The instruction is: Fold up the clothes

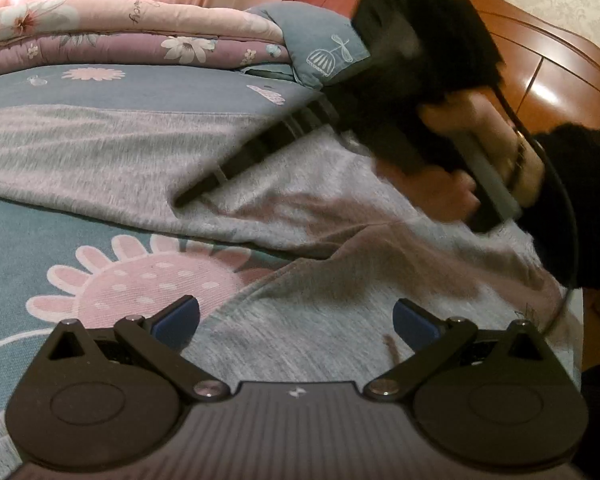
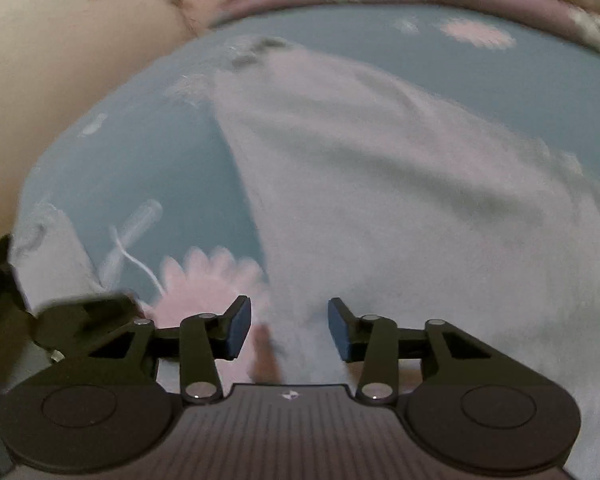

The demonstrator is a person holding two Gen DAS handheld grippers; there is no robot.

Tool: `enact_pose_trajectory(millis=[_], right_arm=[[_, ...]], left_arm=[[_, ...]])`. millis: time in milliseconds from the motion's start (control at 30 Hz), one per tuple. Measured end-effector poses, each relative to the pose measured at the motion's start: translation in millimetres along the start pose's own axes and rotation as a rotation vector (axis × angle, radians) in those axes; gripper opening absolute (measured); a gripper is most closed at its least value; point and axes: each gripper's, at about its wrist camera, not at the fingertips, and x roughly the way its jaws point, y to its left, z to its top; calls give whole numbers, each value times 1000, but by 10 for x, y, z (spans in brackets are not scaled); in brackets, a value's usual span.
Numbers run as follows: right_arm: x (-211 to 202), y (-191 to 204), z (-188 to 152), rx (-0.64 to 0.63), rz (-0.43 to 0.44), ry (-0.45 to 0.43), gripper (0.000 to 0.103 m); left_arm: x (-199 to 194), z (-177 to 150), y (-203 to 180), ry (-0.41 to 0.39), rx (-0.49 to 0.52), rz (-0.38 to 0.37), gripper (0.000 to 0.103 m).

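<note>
Left gripper (image 1: 296,322): jaws stand wide; nothing sits between the blue pads (image 1: 180,320); the pads hang over the near edge of the grey garment (image 1: 300,208), and contact with the cloth cannot be confirmed.

Right gripper (image 2: 289,330): jaws stand partly apart, narrower than the left pair; the gap between the pads (image 2: 238,330) is empty; grey cloth and a pink flower print lie below the gap; contact cannot be confirmed, since the view is blurred. In the left wrist view the right gripper appears as a blurred black body with a hand (image 1: 456,184) on its grip; its fingers (image 1: 256,152) reach down and left onto a fold of the garment; whether they pinch that fold cannot be told.

Garment: it lies on the bedsheet (image 1: 40,232), a blue-green sheet with pink flowers. In the left wrist view its long axis runs from upper left to lower right; one flat panel extends left across the sheet, and a second panel runs down toward the left gripper. In the right wrist view the garment (image 2: 380,200) narrows toward the top of the frame and widens toward the gripper; its left edge forms a straight line running up from the pads.

Surroundings: a folded floral quilt (image 1: 120,36) sits beyond the garment; a wooden headboard (image 1: 560,64) stands at the right.
</note>
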Motion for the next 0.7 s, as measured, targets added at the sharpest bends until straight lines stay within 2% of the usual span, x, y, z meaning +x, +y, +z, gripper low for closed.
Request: enact_pose_trajectory(millis=[133,167,233,333,467,500,533,600,667,700], right_arm=[[245,-179,340,27,-193,-53,49],[347,-207,385,20,-248,-43,49],[514,-254,397,40,-283,-6,50],[583,-179,306,66,-238,8,71],[370,4,166,98,-38,56,73],[256,18,131,133,-31,47,73],[113,36,101,161,-63,25,74],[-263,24,6,250,-199,-28,78],[-748,36,-217,362,-376,-139,95],[-1002,66,-395,413,-456,-224,100]], left_arm=[[3,-1,-5,1,3,2,102],[3,-3,-4,1,2,2,102],[1,-6,0,0,0,0,102],[-4,-9,1,-2,-4,-3,102],[5,-6,-22,1,6,5,102],[9,-7,-35,4,13,10,102],[14,-9,-49,7,21,16,102],[23,-14,-83,12,44,24,102],[33,-15,-126,20,64,43,102],[37,-12,-152,25,72,57,102]])
